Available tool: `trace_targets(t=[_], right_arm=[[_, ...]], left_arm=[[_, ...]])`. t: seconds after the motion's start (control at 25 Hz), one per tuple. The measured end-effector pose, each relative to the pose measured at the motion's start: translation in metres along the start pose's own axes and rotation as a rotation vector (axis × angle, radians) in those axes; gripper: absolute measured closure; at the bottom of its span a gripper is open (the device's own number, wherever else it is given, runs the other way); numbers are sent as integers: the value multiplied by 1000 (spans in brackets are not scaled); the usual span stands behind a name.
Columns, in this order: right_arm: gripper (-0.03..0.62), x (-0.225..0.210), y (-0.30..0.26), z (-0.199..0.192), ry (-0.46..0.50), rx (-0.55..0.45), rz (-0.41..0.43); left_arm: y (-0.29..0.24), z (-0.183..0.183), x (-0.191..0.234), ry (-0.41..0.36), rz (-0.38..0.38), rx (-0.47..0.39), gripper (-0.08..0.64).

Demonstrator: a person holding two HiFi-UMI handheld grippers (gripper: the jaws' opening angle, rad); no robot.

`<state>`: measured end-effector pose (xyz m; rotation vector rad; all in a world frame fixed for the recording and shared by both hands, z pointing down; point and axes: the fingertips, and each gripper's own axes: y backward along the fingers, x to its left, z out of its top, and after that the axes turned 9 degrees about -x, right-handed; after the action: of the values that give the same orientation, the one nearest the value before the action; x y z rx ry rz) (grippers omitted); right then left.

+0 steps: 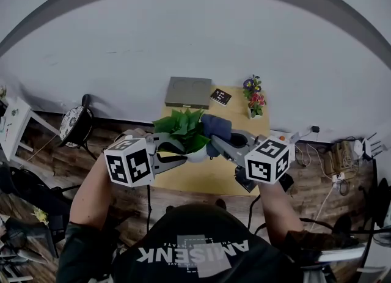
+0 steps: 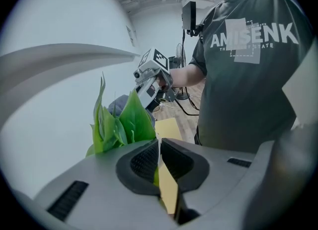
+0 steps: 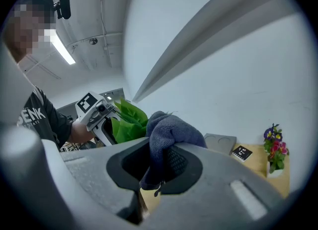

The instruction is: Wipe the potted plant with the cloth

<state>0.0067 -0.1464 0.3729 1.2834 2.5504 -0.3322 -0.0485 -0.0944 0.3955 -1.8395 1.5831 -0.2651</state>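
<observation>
The potted plant, broad green leaves in a small white pot, is held up over the yellow table. My left gripper comes in from the left. In the left gripper view, the left gripper is shut on a thin white edge of the pot, with leaves just beyond. My right gripper is shut on a dark blue cloth, which rests against the plant's right side. The right gripper view shows the cloth bunched between the jaws of the right gripper, close to the leaves.
At the table's far end lie a grey tray, a black marker card and a small pot of flowers. A stool stands on the wooden floor to the left; cables lie at the right. A white wall is behind.
</observation>
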Motion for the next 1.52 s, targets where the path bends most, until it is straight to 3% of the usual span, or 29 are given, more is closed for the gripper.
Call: trace_targets(t=[0.72,1.0,1.24,1.52], right_arm=[[555,-24,3,-85,-155,138,-43],[555,-33,4,-97,-174,161,-60],[555,-43,15,-50,-67,106,-87],[555,-21,4,17,60,20,-12]], left_arm=[[3,0,-1,-20,-11,-7,537],[-2,-1,-1,-33,-28,11,537],[-3,6,-3,-71,-63,24,538],[-1,9,-3,-99,-71,17,538]])
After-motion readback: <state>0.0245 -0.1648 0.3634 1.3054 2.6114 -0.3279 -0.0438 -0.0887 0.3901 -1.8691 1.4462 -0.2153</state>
